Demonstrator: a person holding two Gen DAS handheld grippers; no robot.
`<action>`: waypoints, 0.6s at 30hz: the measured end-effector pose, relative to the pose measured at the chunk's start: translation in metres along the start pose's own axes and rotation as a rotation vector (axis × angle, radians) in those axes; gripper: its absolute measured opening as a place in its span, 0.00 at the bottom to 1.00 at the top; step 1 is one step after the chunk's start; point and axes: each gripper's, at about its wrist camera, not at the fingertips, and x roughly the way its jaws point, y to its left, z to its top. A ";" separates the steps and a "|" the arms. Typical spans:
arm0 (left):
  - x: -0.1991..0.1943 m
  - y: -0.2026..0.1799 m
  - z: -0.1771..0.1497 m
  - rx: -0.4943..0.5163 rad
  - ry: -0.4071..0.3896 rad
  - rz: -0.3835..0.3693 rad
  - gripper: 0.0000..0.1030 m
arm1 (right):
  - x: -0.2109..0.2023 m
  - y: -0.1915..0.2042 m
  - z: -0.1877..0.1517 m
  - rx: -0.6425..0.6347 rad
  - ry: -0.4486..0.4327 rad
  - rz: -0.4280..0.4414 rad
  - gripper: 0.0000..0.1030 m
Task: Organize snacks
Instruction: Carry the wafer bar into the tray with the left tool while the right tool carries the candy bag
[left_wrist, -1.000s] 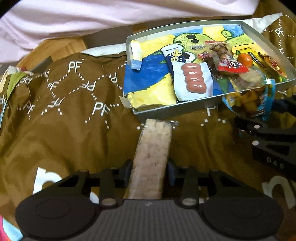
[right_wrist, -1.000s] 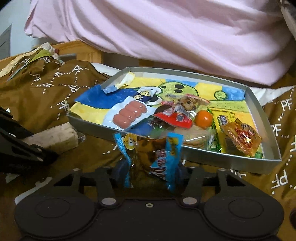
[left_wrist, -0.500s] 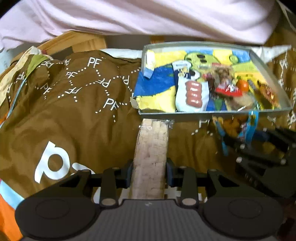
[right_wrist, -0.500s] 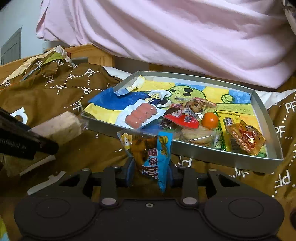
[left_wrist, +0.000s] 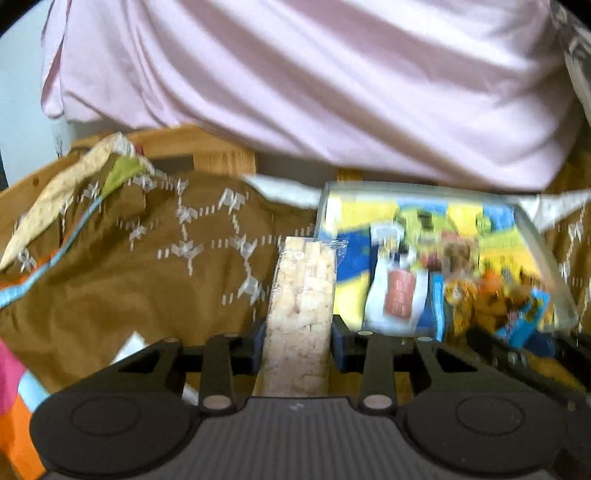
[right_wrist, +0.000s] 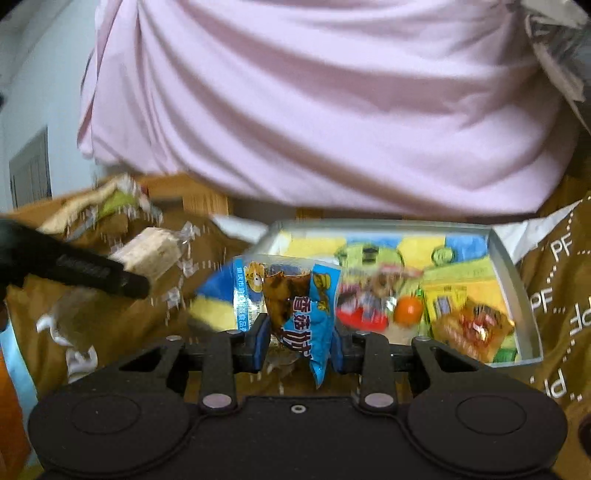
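Your left tool (left_wrist: 297, 345) is pinching a long clear-wrapped puffed-rice bar (left_wrist: 302, 302) between its blue pads; the bar runs straight out ahead of the tool, its far end level with the near left corner of the metal tray (left_wrist: 546, 254). From the right wrist camera that same bar (right_wrist: 151, 254) shows out to the left of your right tool, sticking past the black finger of the left tool (right_wrist: 122, 278) and held above the brown printed cloth (right_wrist: 122, 317).

Your right tool (right_wrist: 297, 341) is pinching a blue snack packet (right_wrist: 295, 295) with dark brown pieces visible through its clear window. The packet stands upright between the pads, its lower tip hanging below them, and it sits in front of the tray's near left part.

Ahead and to the right of the right tool, the tray (right_wrist: 513, 273) holds a colourful cartoon liner and a loose heap of snacks: an orange round candy (right_wrist: 407, 309), a red packet (right_wrist: 365, 314) just left of it, and an orange-red packet (right_wrist: 469, 328) toward the near right corner. In the blurred left view, a white packet of pink sausages (left_wrist: 400, 295) lies in the tray just right of the bar.

Beyond the tray hangs a pale pink sheet (right_wrist: 314, 110), with a wooden frame (left_wrist: 221, 155) showing under it to the left.
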 end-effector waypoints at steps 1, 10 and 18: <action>0.001 -0.002 0.008 -0.006 -0.020 0.003 0.37 | 0.001 -0.002 0.001 0.004 -0.015 0.000 0.34; 0.026 -0.026 0.055 -0.029 -0.133 -0.028 0.38 | 0.023 -0.036 0.023 0.074 -0.148 -0.094 0.34; 0.067 -0.062 0.066 -0.042 -0.167 -0.081 0.38 | 0.057 -0.081 0.028 0.232 -0.178 -0.147 0.34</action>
